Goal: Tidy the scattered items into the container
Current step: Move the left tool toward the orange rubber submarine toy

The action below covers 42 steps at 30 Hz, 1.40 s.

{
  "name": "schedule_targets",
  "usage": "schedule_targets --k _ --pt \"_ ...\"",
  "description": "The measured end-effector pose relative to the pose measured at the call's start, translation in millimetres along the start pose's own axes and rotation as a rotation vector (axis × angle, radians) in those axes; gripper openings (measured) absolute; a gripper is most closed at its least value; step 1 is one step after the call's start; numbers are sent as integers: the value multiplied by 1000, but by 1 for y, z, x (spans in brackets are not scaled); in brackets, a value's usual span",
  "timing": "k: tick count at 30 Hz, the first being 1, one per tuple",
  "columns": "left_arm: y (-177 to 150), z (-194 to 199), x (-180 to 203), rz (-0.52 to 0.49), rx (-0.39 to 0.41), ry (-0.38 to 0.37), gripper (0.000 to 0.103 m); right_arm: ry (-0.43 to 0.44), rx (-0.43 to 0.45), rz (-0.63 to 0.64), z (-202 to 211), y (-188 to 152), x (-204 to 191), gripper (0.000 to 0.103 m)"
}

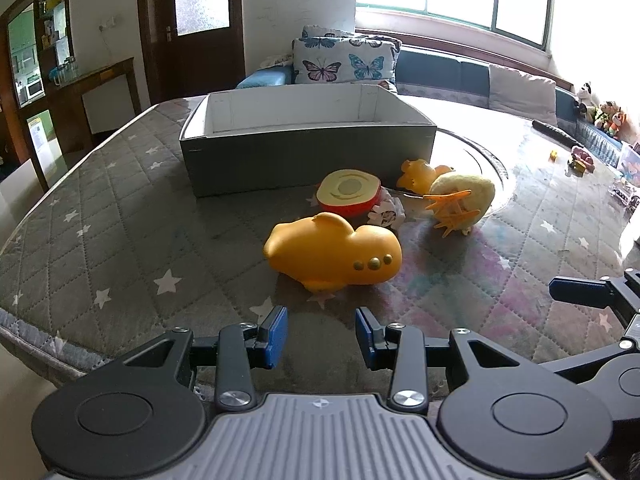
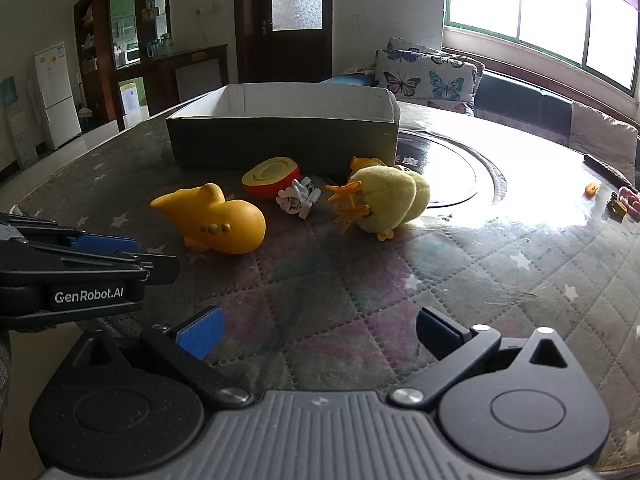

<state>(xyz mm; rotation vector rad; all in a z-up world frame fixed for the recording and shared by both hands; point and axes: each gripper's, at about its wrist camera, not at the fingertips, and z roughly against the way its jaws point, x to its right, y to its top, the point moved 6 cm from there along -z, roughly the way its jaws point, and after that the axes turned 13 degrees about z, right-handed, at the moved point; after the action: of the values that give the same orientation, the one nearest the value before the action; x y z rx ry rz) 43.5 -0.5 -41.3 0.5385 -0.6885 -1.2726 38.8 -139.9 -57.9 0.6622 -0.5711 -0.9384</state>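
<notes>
Both grippers hover low over the quilted table cover (image 1: 100,216) with nothing between their blue pads: the left gripper (image 1: 321,336) has its jaws apart by a modest gap, and the right gripper (image 2: 320,334) stands spread much wider. Straight ahead of the left one, and near it, lies the orange toy plane (image 1: 332,258), on its side with its long axis running across the line of the jaws, rounded nose to the right and tail to the left. From the right wrist view the same plane (image 2: 212,222) sits ahead and off to the left, farther away, so the left hand looks the nearer one for it. Behind the plane lie the red and yellow half-fruit toy (image 1: 348,192), a small white toy (image 1: 386,212), a yellow plush chick (image 1: 464,200) with orange feet, and a small orange piece (image 1: 420,174) close against the box. The grey box (image 1: 308,156) with white inner walls stands beyond them all, open at the top, and no toy shows inside it from these low angles. Since the plane lies crosswise, the left jaws would probably close across its narrower body rather than along its length, though the present gap looks tight for that.
</notes>
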Motion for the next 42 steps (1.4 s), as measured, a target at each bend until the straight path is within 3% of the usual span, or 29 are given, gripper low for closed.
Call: schedule_targets --k 42 --pt "11 -9 4 -53 -7 23 40 4 -28 -16 -12 8 9 103"
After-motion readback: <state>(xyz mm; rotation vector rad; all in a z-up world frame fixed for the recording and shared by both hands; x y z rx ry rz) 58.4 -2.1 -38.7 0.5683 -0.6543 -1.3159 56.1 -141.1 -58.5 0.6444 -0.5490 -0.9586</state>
